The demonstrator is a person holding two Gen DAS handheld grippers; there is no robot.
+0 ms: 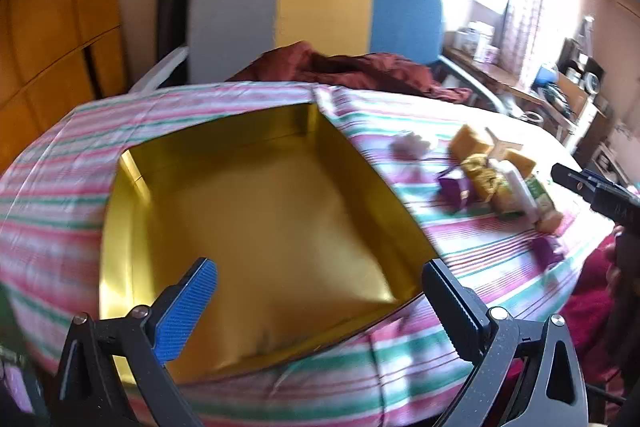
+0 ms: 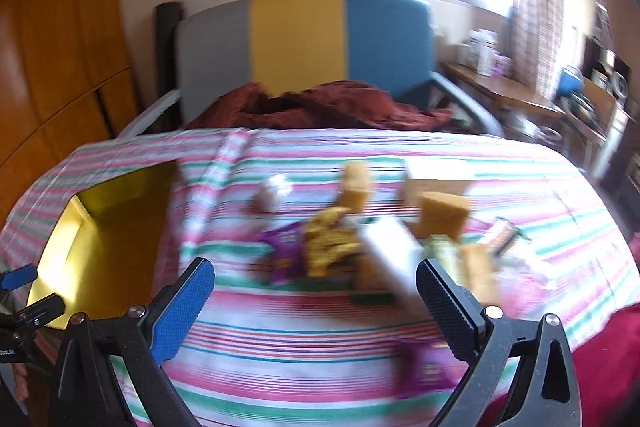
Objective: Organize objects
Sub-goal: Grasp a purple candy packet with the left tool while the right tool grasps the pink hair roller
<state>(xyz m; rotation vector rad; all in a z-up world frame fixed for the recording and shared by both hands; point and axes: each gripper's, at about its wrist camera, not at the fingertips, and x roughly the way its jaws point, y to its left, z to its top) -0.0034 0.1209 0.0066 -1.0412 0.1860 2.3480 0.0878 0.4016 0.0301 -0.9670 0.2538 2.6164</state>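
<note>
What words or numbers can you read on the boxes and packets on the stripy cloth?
None can be read.
Purple packet: print on it, too blurred to read.
Yellow packet: dark marks, too blurred.
Green box: too small and blurred.
White tube: no readable print.
Gold tin: plain inside, no words.
Left hand-held gripper, seen from the right wrist: small white lettering at the picture's edge, cut off and unreadable.
</note>
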